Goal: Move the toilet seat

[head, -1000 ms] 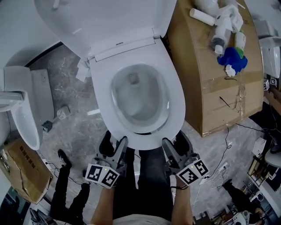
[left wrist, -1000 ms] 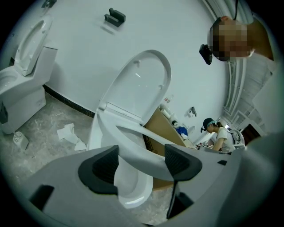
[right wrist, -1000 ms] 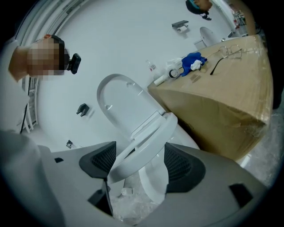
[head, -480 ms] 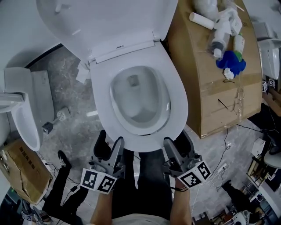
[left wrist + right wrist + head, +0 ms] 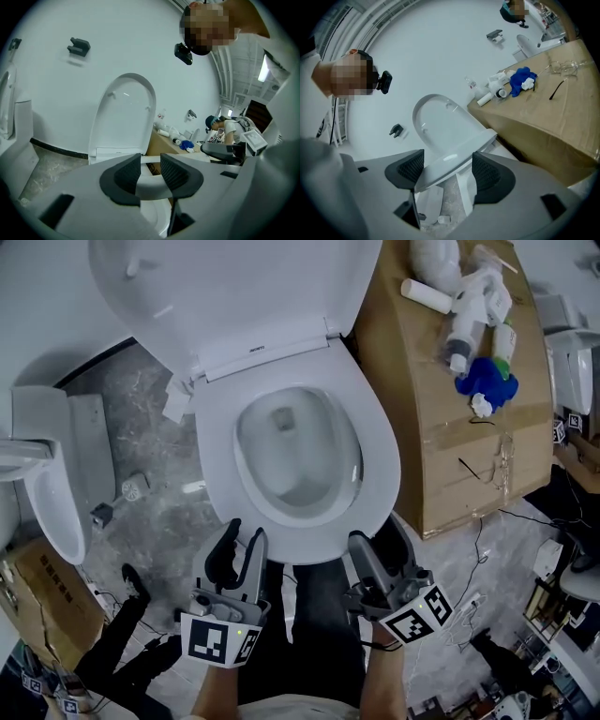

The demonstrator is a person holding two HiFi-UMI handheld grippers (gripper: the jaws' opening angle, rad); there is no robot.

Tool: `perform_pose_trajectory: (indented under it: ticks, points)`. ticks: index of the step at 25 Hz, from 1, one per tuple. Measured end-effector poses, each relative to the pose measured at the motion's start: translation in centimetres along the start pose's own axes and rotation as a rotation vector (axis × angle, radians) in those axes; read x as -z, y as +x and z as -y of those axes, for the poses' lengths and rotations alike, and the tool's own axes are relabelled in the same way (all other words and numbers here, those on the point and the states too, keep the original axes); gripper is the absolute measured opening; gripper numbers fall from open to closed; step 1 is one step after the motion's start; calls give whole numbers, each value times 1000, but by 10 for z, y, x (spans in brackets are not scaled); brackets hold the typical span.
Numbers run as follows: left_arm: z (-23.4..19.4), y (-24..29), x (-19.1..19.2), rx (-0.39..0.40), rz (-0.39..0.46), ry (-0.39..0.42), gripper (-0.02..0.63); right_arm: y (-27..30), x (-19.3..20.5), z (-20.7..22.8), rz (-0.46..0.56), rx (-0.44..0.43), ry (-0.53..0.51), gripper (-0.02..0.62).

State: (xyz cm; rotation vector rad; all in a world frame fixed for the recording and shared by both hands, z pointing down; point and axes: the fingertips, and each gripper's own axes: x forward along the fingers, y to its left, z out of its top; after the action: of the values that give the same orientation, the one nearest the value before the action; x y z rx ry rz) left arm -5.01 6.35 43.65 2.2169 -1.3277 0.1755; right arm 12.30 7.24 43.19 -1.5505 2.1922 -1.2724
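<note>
The white toilet seat (image 5: 377,442) lies down on the bowl, and the lid (image 5: 234,287) stands up against the wall. My left gripper (image 5: 244,538) is at the seat's front left edge. In the left gripper view its jaws (image 5: 151,169) are closing, and both pads touch the seat's rim (image 5: 149,186) between them. My right gripper (image 5: 380,542) is at the front right edge. In the right gripper view the seat's rim (image 5: 459,154) slants between its wide jaws (image 5: 447,171), and the right pad stands off it.
A big cardboard box (image 5: 450,442) stands close on the toilet's right, with bottles and a blue cloth (image 5: 483,381) on top. Another white toilet (image 5: 42,493) and a small box (image 5: 47,601) are at the left. Cables lie on the grey floor.
The left gripper has shifted slightly right and forward onto the seat's front edge, and its jaws have narrowed. The right gripper has barely moved.
</note>
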Motion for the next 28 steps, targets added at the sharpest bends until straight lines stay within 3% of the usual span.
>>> perform_pose_trajectory:
  ticks: [6, 15, 28]
  points:
    - [14, 7, -16, 41, 28, -10, 126, 7, -13, -9, -1, -20, -2, 322]
    - [8, 12, -49, -22, 108, 15, 124, 17, -30, -24, 12, -38, -5, 322]
    - [3, 18, -68, -36, 109, 21, 123, 19, -44, -35, 93, 91, -34, 322]
